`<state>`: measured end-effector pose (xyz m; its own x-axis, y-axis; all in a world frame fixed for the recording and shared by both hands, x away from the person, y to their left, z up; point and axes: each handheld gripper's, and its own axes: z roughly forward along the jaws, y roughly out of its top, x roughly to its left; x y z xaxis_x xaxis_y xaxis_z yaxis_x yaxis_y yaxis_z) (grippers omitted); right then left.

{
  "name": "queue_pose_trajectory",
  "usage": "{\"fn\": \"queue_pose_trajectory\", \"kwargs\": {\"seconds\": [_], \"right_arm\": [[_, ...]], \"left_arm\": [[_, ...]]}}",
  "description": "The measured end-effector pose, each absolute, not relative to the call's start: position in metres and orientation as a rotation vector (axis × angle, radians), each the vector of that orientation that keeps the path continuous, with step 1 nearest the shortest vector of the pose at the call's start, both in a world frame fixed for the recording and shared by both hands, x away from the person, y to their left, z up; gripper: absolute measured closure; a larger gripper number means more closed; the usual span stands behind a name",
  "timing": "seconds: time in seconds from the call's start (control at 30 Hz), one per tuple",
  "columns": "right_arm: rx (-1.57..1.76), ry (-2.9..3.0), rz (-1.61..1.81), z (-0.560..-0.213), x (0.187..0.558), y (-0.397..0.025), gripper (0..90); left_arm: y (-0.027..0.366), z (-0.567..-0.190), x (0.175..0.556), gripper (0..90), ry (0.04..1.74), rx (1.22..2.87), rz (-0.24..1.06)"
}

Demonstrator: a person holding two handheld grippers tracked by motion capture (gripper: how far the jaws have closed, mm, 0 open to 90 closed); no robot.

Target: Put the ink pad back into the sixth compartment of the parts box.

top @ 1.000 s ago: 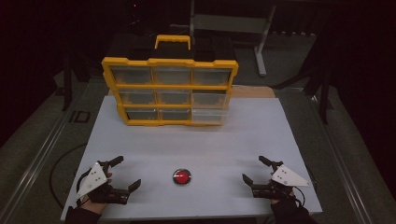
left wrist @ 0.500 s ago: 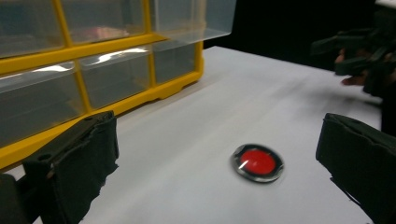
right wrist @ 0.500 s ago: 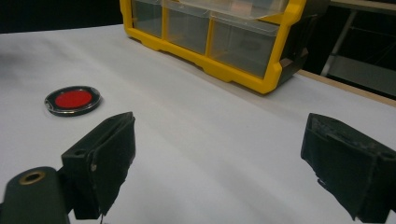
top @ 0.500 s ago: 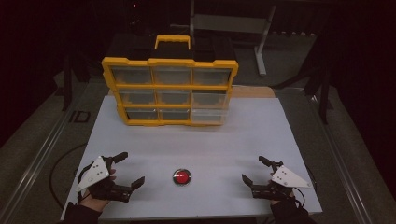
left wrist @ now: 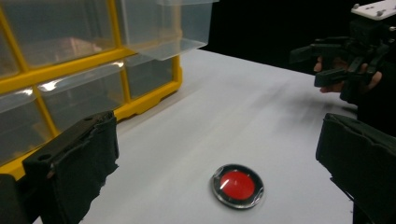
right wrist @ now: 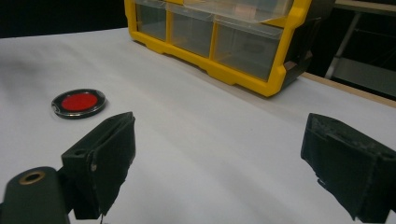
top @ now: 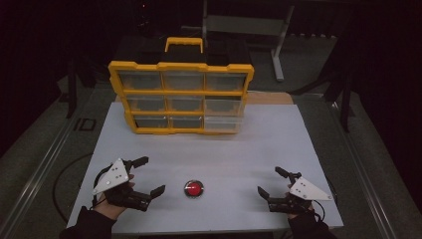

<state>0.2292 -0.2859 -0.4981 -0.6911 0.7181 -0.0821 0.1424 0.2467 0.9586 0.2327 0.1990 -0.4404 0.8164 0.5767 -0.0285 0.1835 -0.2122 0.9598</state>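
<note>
A small round red disc with a dark rim (top: 194, 188) lies on the white table (top: 219, 149) near its front edge, between my two grippers. My left gripper (top: 149, 175) is open to the left of the disc, jaws spread wide and pointing toward it; the disc (left wrist: 237, 185) lies on the table just ahead between those jaws. My right gripper (top: 271, 181) is open at the front right, nothing between its jaws; the disc (right wrist: 78, 103) sits off to the left ahead of it.
A yellow organizer with clear drawers (top: 181, 97) stands upright at the back of the table, a yellow handle (top: 183, 44) on top. Its lower right drawer (left wrist: 166, 25) sticks out a little. Dark floor and a metal stand (top: 278, 45) lie beyond.
My left gripper has shifted right and forward, closer to the red disc. The right gripper has barely moved.
</note>
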Motion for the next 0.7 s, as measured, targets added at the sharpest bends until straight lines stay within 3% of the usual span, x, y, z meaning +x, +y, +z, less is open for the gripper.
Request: {"fn": "queue_pose_trajectory", "kwargs": {"seconds": [0.7], "right_arm": [[0.785, 2.007, 1.463, -0.498, 0.229, -0.286, 10.2]], "left_arm": [[0.166, -0.428, 0.249, 0.0, 0.494, 1.827, 0.328]]}}
